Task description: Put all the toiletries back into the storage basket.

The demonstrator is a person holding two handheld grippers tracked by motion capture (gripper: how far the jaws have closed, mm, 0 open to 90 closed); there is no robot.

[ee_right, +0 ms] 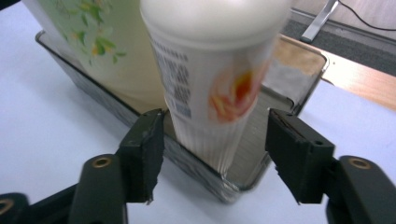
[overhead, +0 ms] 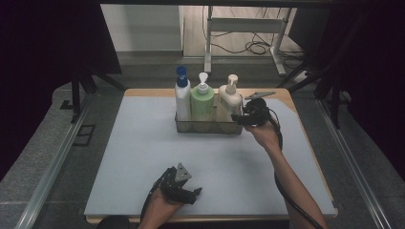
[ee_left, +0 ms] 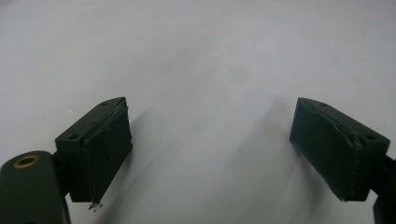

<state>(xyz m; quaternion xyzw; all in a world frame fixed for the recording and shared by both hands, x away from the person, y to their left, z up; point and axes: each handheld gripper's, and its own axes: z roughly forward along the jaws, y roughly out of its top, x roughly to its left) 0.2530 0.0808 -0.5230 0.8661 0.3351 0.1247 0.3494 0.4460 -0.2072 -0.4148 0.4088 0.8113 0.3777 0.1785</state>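
Three bottles stand in a row in a shallow clear tray (overhead: pixel 207 128) at the back of the mat: a white bottle with a blue cap (overhead: pixel 182 98), a green pump bottle (overhead: pixel 202 101) and a cream pump bottle (overhead: pixel 228 101). My right gripper (overhead: pixel 237 117) reaches in at the tray's right end. In the right gripper view its jaws (ee_right: pixel 215 116) stand on either side of the cream bottle (ee_right: pixel 210 79), with a gap on each side. The green bottle (ee_right: pixel 107 51) is beside it in the tray (ee_right: pixel 233 189). My left gripper (overhead: pixel 197 192) rests near the front edge, open (ee_left: pixel 210 105) over bare mat.
A pale grey mat (overhead: pixel 143 157) covers the wooden table (overhead: pixel 282 93). Metal rails run along both sides of the table. A desk frame (overhead: pixel 243 28) and loose cables (overhead: pixel 258 46) are on the floor behind.
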